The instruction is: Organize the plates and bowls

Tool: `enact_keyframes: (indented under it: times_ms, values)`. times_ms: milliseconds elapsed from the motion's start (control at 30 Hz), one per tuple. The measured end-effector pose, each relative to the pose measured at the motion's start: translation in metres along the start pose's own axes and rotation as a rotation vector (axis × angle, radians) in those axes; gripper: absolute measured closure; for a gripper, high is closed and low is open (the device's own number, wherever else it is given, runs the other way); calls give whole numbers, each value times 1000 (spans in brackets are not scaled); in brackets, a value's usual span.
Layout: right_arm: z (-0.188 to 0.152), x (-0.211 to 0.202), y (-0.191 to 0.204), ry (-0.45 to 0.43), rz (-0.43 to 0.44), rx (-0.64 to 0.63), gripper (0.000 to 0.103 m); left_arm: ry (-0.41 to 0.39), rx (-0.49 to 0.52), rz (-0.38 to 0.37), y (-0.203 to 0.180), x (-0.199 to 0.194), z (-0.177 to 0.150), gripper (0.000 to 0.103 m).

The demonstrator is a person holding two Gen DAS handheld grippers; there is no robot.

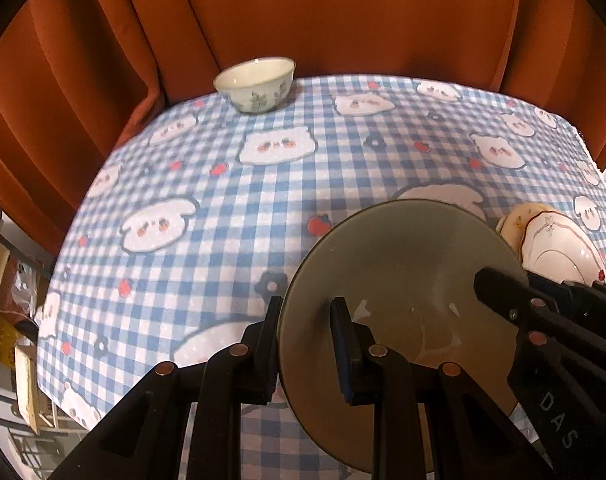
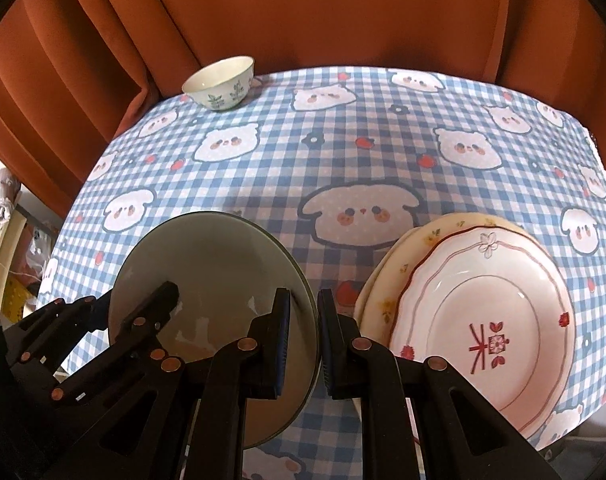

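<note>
You have the wide grey-green glazed ceramic bowl point(image 1: 403, 300) low over the checked worktop point(image 1: 223, 200), your left gripper point(image 1: 307, 344) and right gripper point(image 2: 303, 332) each with jaws straddling opposite rims, seemingly clamped. It looks heavy, slick and brittle; keep both rim grips. Just beside it sit stacked pink-trimmed plates point(image 2: 483, 320); far back, a small white leaf-patterned bowl point(image 2: 219, 82).

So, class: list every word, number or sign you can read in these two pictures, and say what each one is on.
"DAS": white letters on the black body of the right gripper, seen from the left wrist; any letters past these are cut off at the frame edge.
A red character-like mark on the pink plate: I can't read it as a word.
Nothing else is readable.
</note>
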State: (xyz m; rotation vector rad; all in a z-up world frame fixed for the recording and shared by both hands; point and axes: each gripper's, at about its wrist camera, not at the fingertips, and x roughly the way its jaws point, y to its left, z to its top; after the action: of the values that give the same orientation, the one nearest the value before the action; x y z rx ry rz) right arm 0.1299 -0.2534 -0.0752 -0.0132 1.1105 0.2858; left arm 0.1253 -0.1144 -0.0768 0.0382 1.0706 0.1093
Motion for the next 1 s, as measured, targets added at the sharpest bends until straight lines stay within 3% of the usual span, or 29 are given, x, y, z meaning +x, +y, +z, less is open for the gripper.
enact_keyframes:
  times_ms: [167, 600, 900, 1000]
  values:
    - [0, 3, 3, -15, -25, -24, 86, 8, -5, 0, 0, 6, -1, 82]
    - [-13, 2, 7, -82, -57, -65, 86, -61, -32, 27, -2, 4, -15, 79]
    - [-23, -5, 6, -67, -40, -72, 86, -75, -55, -31, -1, -8, -25, 64]
    - [-24, -13, 6, -62, -30, -67, 85, -90, -53, -38, 1, -18, -25, 51]
